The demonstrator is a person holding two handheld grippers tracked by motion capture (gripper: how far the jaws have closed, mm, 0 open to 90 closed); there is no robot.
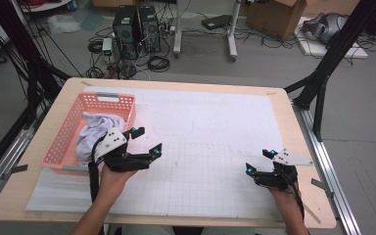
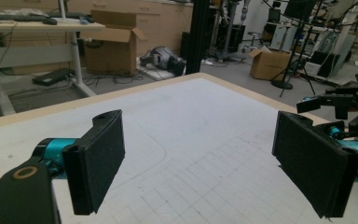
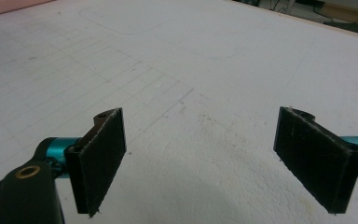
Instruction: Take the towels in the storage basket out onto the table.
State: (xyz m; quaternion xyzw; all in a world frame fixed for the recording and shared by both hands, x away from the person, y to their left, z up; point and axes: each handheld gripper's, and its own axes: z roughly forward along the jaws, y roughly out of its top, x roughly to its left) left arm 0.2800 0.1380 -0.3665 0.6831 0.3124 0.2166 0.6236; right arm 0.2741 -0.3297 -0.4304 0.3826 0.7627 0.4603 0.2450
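Work in hand: we are judging this as the start of a pick, with the left gripper (image 1: 146, 141) nearest the white cloth (image 1: 94, 133) that is lying bunched in the pink basket (image 1: 64, 132) at the table's left side.

Cloth position: it is sitting heaped toward the basket's near right corner, part of it riding up against the right wall; how it lies underneath we cannot tell.

Left tongs: we are seeing them spread wide with nothing between them, and in the left gripper view the two black pads (image 2: 100, 163) are framing only bare white sheet.

Right tongs: the right gripper (image 1: 258, 161) is gaping just as wide over the gridded sheet (image 1: 210, 147), holding nothing, pads (image 3: 102, 156) well apart.

Doing it well: we are thinking the left hand needs to swing back over the basket wall and come down on the highest fold, jaws kept wide until they are straddling a good bunch of fabric, then closing firmly so the cloth is not slipping out on the lift.

Watch point: the basket is light, so we are expecting it to drag if the jaws catch the mesh wall.

Left hand pose: forearm entering from below, gripper held just beside the basket's near right corner, jaws pointing right and away from the cloth.

Right hand pose: hovering low near the table's right edge, jaws aimed left toward the centre, well apart from the basket.
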